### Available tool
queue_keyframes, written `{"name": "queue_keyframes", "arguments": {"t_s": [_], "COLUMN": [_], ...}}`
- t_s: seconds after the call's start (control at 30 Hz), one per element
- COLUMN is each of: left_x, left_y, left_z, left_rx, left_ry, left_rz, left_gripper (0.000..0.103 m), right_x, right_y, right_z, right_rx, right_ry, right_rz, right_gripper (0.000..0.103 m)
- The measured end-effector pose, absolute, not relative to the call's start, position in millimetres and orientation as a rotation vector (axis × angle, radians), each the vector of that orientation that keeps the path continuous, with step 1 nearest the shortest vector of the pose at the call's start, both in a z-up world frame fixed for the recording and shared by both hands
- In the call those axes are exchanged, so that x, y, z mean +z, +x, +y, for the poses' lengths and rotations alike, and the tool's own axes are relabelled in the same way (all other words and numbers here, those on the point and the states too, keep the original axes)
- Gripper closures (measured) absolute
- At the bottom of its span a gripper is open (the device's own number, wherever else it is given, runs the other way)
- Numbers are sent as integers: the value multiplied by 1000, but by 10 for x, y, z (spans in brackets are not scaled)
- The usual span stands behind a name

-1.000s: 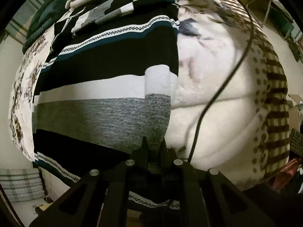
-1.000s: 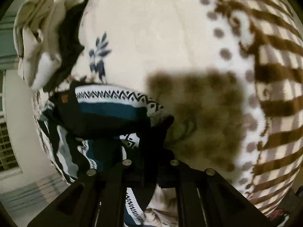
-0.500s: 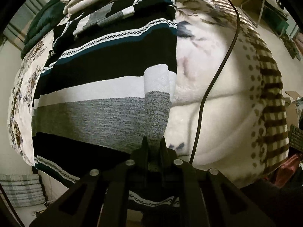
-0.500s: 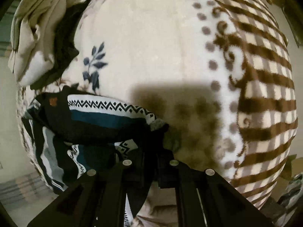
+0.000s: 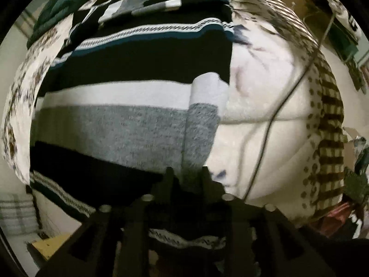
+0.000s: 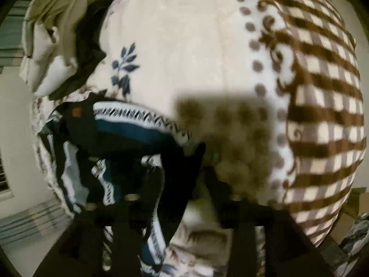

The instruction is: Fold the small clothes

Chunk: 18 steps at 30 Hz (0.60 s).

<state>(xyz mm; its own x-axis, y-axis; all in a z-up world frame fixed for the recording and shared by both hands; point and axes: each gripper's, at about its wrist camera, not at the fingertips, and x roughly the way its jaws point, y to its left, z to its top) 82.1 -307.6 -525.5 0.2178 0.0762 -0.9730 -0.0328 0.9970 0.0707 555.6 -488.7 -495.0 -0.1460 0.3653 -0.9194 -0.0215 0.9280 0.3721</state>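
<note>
A striped sweater (image 5: 129, 124) with black, white, grey and teal bands lies spread on a cream blanket (image 5: 276, 138). Its folded-in sleeve (image 5: 203, 124) runs down the sweater's right edge. My left gripper (image 5: 187, 175) stands over the sleeve's grey end; its jaws are opening, with the grey knit still between them. In the right wrist view the sweater's upper end (image 6: 129, 129) lies bunched, showing a zigzag trim and a teal band. My right gripper (image 6: 184, 177) is over its black corner, jaws opening wide, the black cloth loose between them.
A thin black cable (image 5: 269, 124) hangs across the blanket right of the sweater. Light folded clothes (image 6: 50, 46) and a dark green garment (image 5: 53, 11) lie at the far end. The blanket's brown checked border (image 6: 322, 115) runs along the right; floor clutter lies beyond it.
Both grippers were shut on the sweater's cloth; now both have parted their jaws, the right one widely. The left view has shifted slightly and is blurred.
</note>
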Motion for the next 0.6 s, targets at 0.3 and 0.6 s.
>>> {"name": "queue_keyframes", "arguments": {"t_s": [0.3, 0.6], "left_x": [-5158, -5756], "left_y": [606, 1029], "left_z": [-2990, -3228], "left_rx": [133, 124], "left_ry": [-73, -18], "left_rz": [1406, 1479], "left_gripper": [44, 44], "right_x": [-4967, -5080], "right_y": [5152, 5101], "right_z": [-4874, -4840], "right_rx": [449, 457], "right_ry": [316, 336], "right_rz": [1747, 1746], "right_gripper": [9, 7]}}
